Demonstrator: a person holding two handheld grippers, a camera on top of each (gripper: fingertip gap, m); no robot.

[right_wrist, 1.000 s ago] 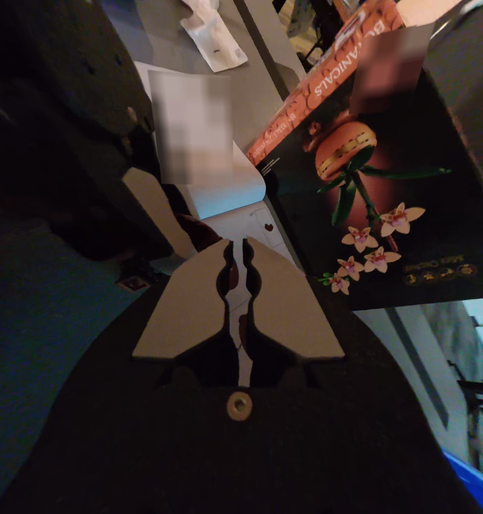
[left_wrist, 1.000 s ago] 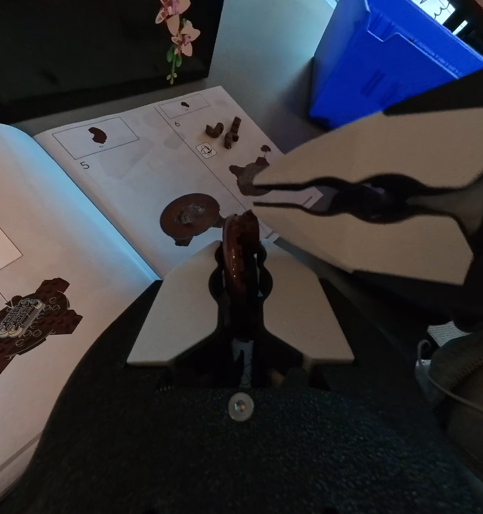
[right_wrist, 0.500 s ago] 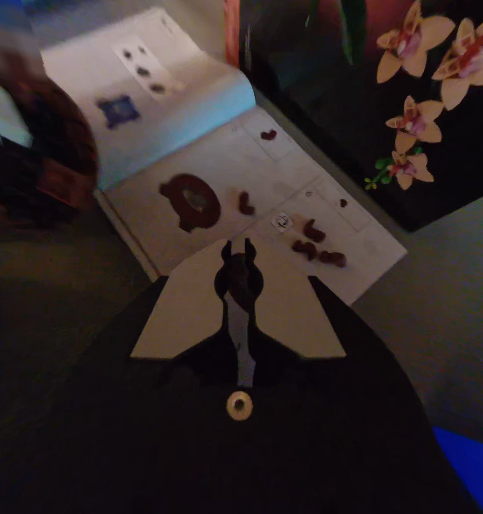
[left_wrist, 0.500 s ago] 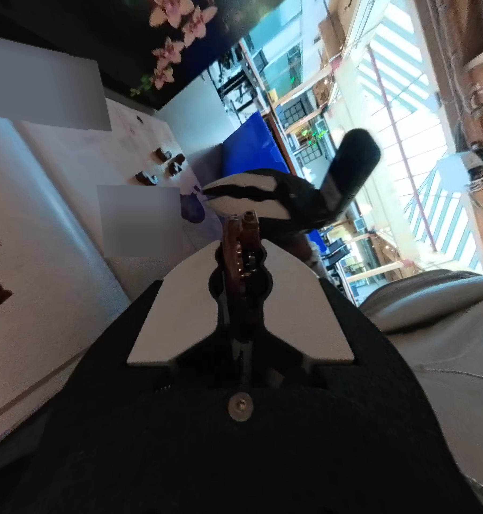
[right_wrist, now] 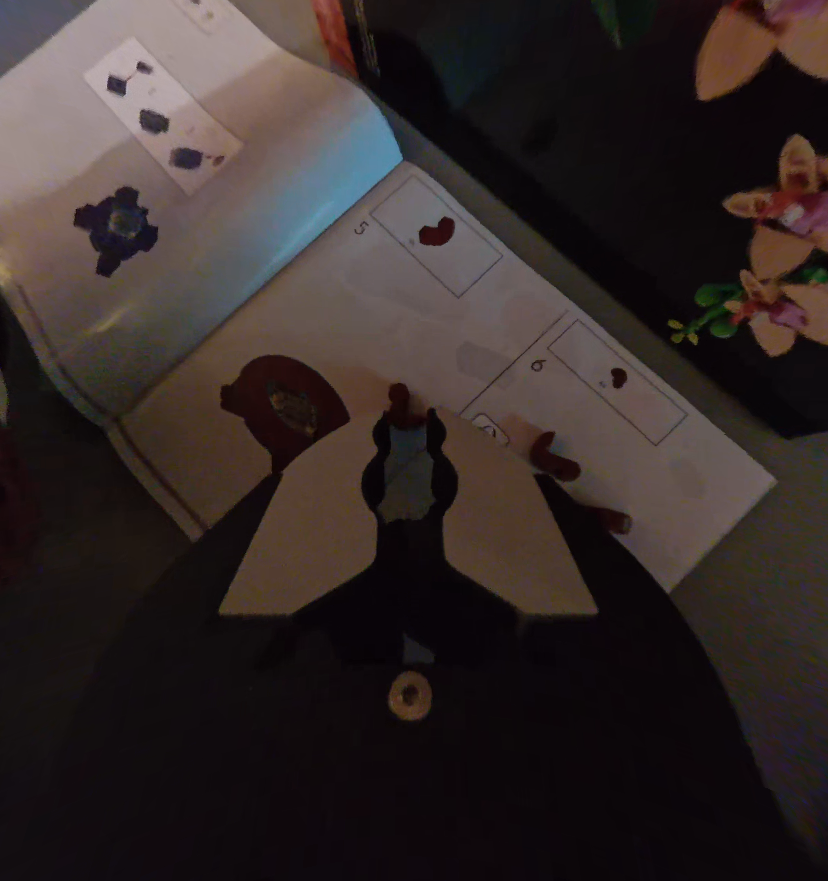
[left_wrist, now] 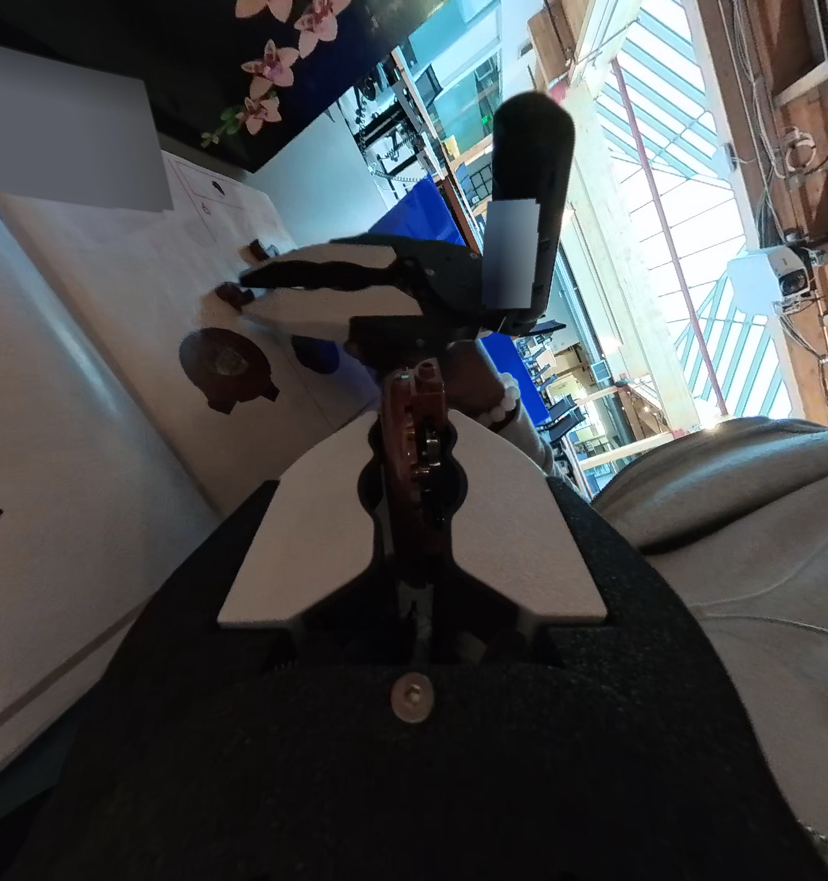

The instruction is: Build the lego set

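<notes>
My left gripper is shut on a brown brick assembly, held on edge above the open instruction booklet. My right gripper is open, low over the booklet's right page. A small curved brown piece lies on the page at its fingertips, with the pads apart from it. The left wrist view shows the right gripper from the side, its tips next to that piece.
Two more small brown pieces lie on the page to the right. A dark box with printed orchids stands behind the booklet. A blue bin is beyond it. A person's wrist with a white bracelet is behind the left gripper. One gripper's finger ends stand about 12 cm off the other's.
My right gripper has come down from beside the left gripper to the booklet page and its jaws have widened. My left gripper keeps the brown assembly and has tilted away from the page.
</notes>
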